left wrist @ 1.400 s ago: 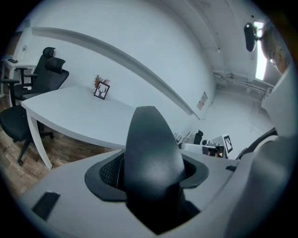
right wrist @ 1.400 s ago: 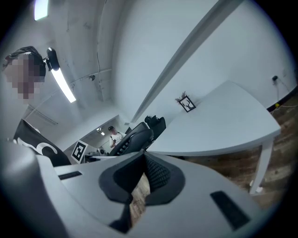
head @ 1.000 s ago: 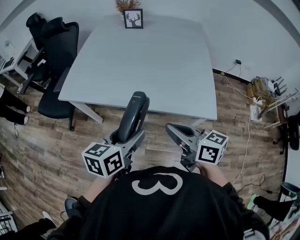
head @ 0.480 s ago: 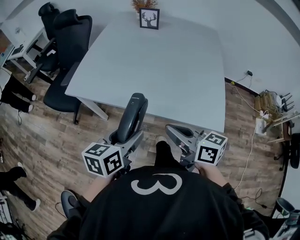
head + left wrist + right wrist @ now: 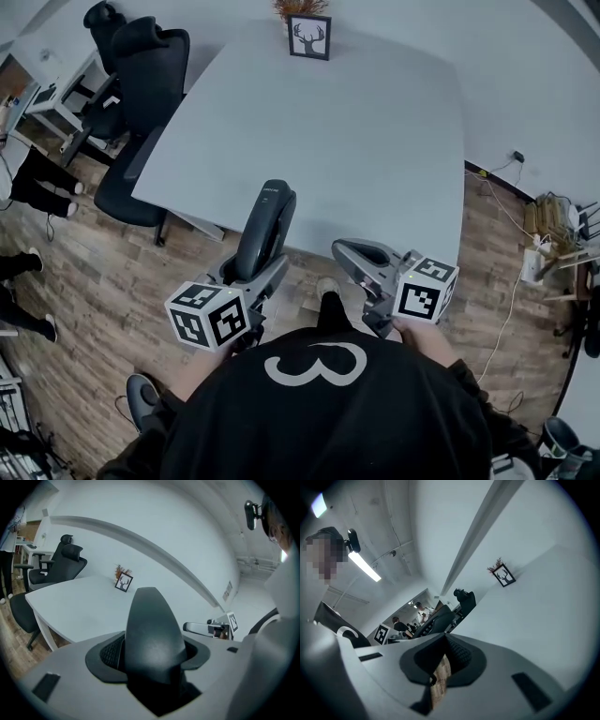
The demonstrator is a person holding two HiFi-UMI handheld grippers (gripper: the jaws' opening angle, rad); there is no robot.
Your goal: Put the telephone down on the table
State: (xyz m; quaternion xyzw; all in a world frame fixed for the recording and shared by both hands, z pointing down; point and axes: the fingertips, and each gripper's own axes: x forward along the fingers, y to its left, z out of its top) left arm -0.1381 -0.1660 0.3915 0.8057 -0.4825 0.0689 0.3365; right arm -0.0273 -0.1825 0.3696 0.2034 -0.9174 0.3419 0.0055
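Note:
A dark grey telephone handset point(image 5: 265, 230) stands up between the jaws of my left gripper point(image 5: 251, 272), which is shut on its lower end. In the left gripper view the telephone point(image 5: 152, 634) fills the middle, pointing toward the table point(image 5: 75, 606). In the head view its upper end overlaps the near edge of the pale grey table point(image 5: 328, 141). My right gripper point(image 5: 349, 255) is level with the left one, just short of the table edge. Its jaws are together with nothing in them; only a thin slit of wood floor shows between them in the right gripper view point(image 5: 440, 667).
A framed deer picture point(image 5: 309, 37) with a dried plant stands at the table's far edge. Black office chairs point(image 5: 141, 122) crowd the table's left side. Cables and a power strip point(image 5: 534, 267) lie on the wood floor at the right. People's legs show at the far left.
The table has come nearer and fills more of the head view as the person steps toward it. Both grippers keep the same pose, the telephone still in the left one.

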